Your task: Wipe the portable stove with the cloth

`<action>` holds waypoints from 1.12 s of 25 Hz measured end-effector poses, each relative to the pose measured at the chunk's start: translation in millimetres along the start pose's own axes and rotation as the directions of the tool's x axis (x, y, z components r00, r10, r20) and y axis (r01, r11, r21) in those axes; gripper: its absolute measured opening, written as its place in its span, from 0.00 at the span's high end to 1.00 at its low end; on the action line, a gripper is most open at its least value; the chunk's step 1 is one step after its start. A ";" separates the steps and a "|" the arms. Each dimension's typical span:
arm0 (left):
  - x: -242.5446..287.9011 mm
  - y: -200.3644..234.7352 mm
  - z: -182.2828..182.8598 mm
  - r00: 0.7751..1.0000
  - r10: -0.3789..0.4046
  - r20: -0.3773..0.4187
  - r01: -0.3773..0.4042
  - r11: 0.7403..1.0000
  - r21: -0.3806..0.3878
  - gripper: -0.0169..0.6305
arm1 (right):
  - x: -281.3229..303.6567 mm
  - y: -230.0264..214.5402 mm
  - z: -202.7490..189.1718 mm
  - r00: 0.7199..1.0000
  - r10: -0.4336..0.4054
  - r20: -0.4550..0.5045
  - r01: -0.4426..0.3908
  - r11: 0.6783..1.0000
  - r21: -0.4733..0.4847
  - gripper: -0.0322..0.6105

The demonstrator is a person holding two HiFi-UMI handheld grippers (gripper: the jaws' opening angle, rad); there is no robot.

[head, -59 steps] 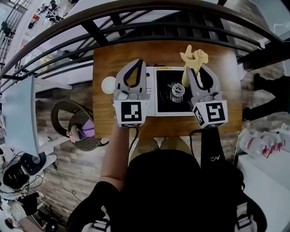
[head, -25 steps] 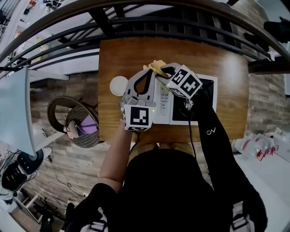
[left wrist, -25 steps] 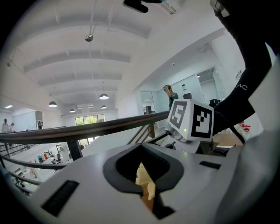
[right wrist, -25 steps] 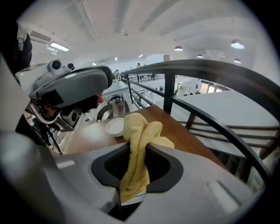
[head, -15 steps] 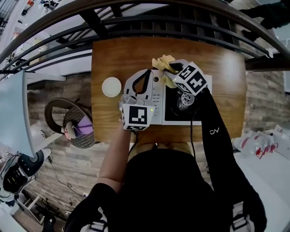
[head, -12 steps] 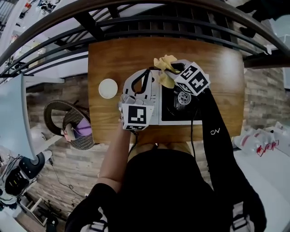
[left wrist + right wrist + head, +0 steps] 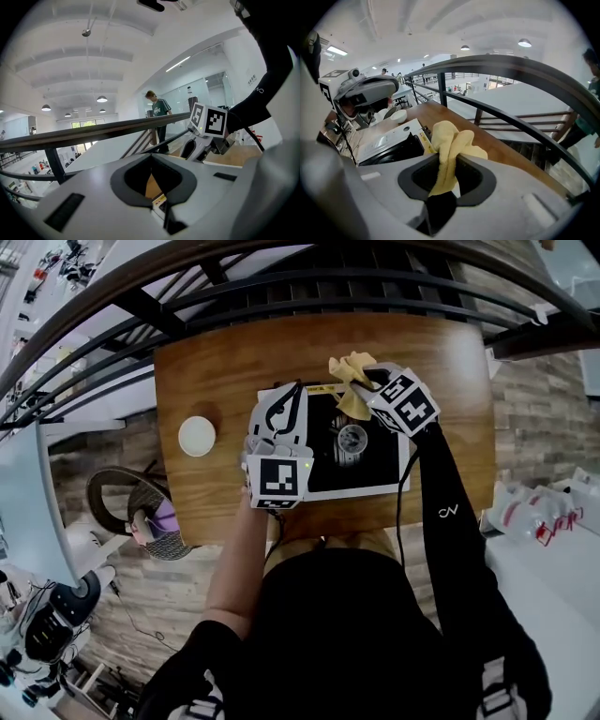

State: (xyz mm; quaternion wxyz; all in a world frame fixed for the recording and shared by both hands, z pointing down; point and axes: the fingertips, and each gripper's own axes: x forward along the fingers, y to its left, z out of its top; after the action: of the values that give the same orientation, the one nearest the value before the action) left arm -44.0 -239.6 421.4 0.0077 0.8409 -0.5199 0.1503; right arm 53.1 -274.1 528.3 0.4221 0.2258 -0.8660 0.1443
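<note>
On the brown wooden bench (image 7: 216,371), a small round white bowl (image 7: 197,436) stands alone at 9 o'clock of the stove, well apart from it.

The left hand-held gripper (image 7: 298,387) lies over the 9 o'clock end of the white portable stove with a black top (image 7: 375,465). Its jaws are drawn together at the tips with nothing held between them. In the left gripper view, only a wedge of bench and the stove's labelled edge show through the loop they form.

The round burner (image 7: 352,440) sits in the middle of the stove's top. At 12 o'clock of the burner, on the stove's far edge, is the crumpled pale yellow cloth (image 7: 349,379).

The right hand-held gripper (image 7: 367,382) comes in from 2 o'clock, jaws clamped on the cloth. In the right gripper view a fold is pinched between them and the rest bunches out past the tips.

A dark metal railing (image 7: 281,287) curves along the bench's 12 o'clock side.
</note>
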 end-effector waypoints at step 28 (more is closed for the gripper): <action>42.9 -93.6 25.9 1.000 -0.014 0.002 0.014 1.000 0.022 0.96 | -63.7 -70.5 -85.8 0.988 -0.126 0.086 0.111 0.980 0.166 0.81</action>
State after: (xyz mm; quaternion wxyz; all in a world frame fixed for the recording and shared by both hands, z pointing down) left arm 62.2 -238.4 421.3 -0.0007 0.8447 -0.5122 0.1552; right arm 180.9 -279.6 533.4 0.3683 0.3170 -0.8558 0.1774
